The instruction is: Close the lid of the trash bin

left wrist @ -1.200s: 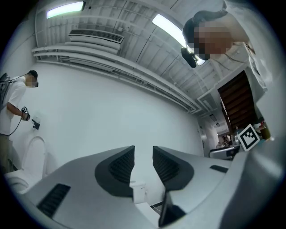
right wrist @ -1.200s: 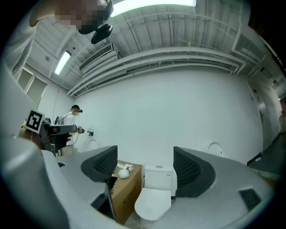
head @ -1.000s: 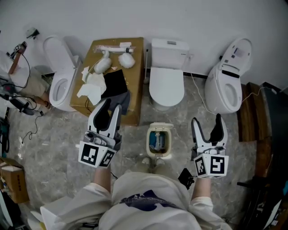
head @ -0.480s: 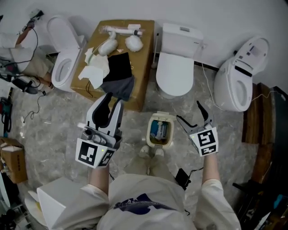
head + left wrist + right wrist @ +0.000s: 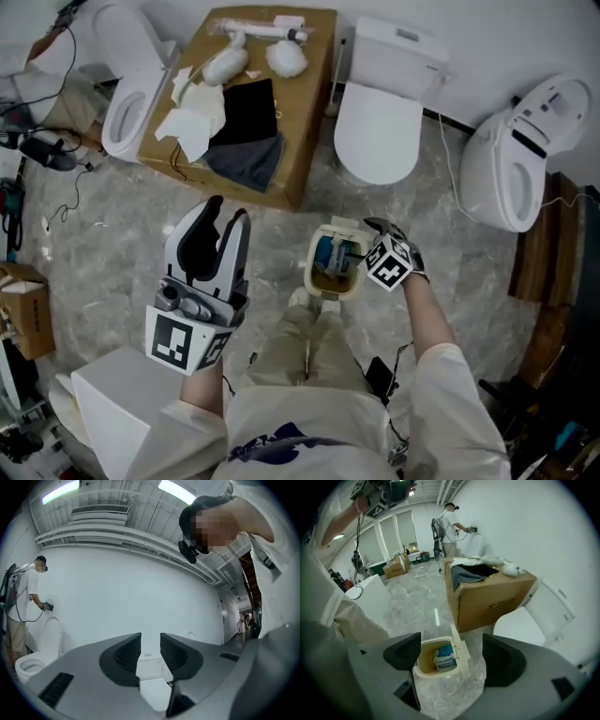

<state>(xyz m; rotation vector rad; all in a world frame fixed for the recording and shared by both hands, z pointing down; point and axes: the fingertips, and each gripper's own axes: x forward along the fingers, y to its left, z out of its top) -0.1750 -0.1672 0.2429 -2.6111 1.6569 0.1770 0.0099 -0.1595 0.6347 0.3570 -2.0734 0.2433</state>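
The small cream trash bin (image 5: 314,270) stands on the floor in front of my knees, its lid (image 5: 339,228) raised upright at the far side. A blue and white packet lies inside. My right gripper (image 5: 366,240) points steeply down just right of the bin's mouth; its jaws have just been opening and stand wide, holding nothing. In the right gripper view the bin (image 5: 423,667) and its upright lid (image 5: 458,648) lie beyond the right gripper (image 5: 450,641). My left gripper (image 5: 228,212) hovers left of the bin, open by a narrow gap, empty (image 5: 150,651).
A cardboard box (image 5: 300,122) with cloths and white items stands behind the bin. Toilets stand at the back: (image 5: 380,122), (image 5: 520,159), (image 5: 127,80). A white box (image 5: 112,403) is by my left leg. Cables and a small carton (image 5: 23,323) lie at left. Another person (image 5: 21,606) stands far off.
My right gripper has dropped from beside my right knee down to the bin's mouth and tipped downward, jaws spreading. The left gripper has sunk a little.
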